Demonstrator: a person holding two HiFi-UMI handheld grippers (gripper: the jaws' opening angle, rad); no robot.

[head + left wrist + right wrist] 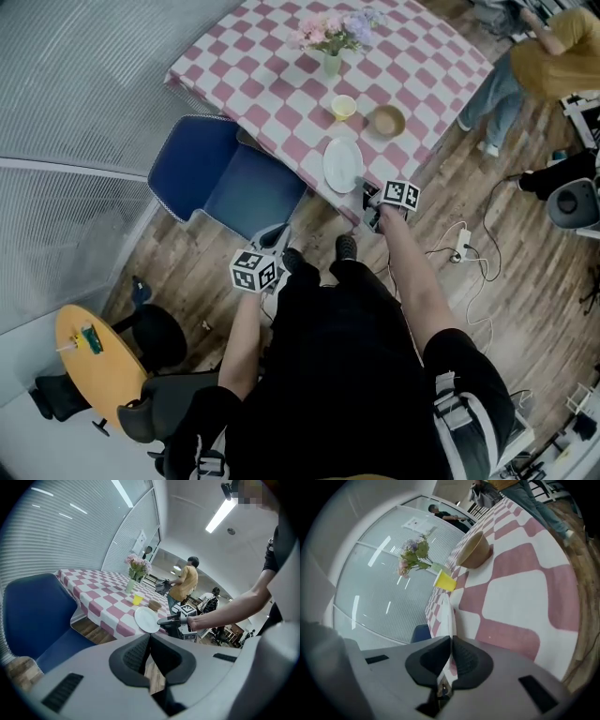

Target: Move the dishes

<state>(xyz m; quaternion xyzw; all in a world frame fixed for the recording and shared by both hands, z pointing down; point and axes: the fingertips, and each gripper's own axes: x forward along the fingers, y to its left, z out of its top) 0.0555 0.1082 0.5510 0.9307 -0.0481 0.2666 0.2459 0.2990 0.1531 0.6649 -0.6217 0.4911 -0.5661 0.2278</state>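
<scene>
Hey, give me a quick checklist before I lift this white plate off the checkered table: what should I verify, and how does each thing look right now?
1. Right gripper shut on the white plate's rim: ok.
2. Plate top bare, nothing to slide off: ok.
3. Yellow cup and brown bowl apart from the plate: ok.
4. Left gripper free to help: ok, shut on nothing, held off the table beside the blue chair.
5. How deep the jaws bite on the rim: cannot tell.
6. Spot where the plate should go: cannot tell.
</scene>
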